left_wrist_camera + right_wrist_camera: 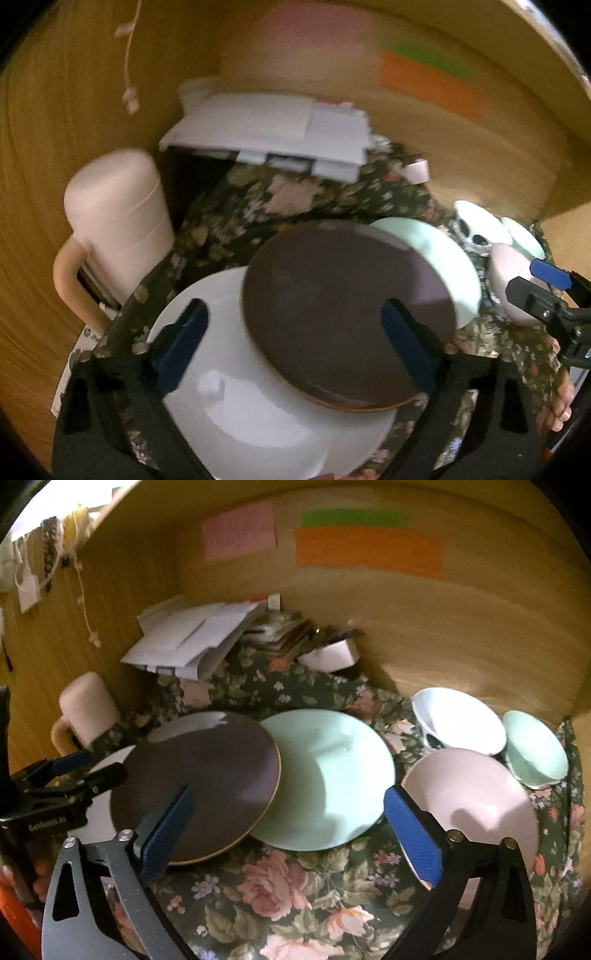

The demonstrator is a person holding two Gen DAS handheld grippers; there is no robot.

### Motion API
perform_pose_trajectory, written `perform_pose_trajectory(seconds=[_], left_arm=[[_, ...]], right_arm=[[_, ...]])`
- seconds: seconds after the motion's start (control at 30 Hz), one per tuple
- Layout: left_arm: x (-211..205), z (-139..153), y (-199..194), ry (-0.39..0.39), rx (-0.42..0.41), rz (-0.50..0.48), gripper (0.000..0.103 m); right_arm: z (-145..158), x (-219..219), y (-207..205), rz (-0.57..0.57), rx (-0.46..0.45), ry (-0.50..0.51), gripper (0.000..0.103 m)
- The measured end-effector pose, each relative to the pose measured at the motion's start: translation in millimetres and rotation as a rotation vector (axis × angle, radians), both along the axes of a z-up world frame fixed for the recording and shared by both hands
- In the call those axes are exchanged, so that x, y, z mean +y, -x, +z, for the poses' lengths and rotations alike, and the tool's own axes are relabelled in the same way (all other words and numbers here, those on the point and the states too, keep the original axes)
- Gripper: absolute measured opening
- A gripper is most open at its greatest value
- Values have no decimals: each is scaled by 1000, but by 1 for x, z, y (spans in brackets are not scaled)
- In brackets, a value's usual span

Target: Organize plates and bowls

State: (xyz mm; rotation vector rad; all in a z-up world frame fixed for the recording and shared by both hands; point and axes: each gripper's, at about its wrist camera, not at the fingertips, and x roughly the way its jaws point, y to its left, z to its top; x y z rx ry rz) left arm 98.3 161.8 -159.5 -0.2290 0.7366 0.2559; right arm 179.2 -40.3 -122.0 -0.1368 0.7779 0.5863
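A: Plates and bowls sit on the floral cloth (280, 882), nothing held. Left gripper (295, 343) has its jaws spread wide, pads clear of everything. In its view the brown plate (343, 314) fills the centre of the frame between the blue fingers (184, 343); contact can't be judged, the picture is blurred.

B: Right one?

A: Right gripper (291, 834) also gapes, nothing clamped. The mint plate (332, 775) lies mid-frame past its tips.

B: Overlaps?

A: Brown plate lies on top of the white plate (258, 406), lower left in the left view, and its right edge overlaps the mint plate. Pink bowl (476, 805) sits just right of the mint plate, behind the right finger. White bowl (458, 720) and mint bowl (535, 749) are in the right part of the frame, close together behind the pink one.

B: Background?

A: Pink mug (118, 229) at left, upside down. Stack of white papers (192, 638) upper left of centre. Pink, green and orange sticky notes (369, 550) on the wooden back wall (461, 627) along the top.
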Motion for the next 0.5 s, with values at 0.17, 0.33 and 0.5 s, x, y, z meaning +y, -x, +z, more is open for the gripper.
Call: perform_pose_trajectory(seconds=[0.17,0.33,0.5], left_arm=[[20,-14,-4,48,43,18,86],[27,-20,-6,46,60,16,76],[35,-28,-12,87,96,-4,60]], right_arm=[[-13,12,-14,15,57,8,88],[-27,25,-30,29,145,10,71],[-39,34,-43,34,189,31,62]])
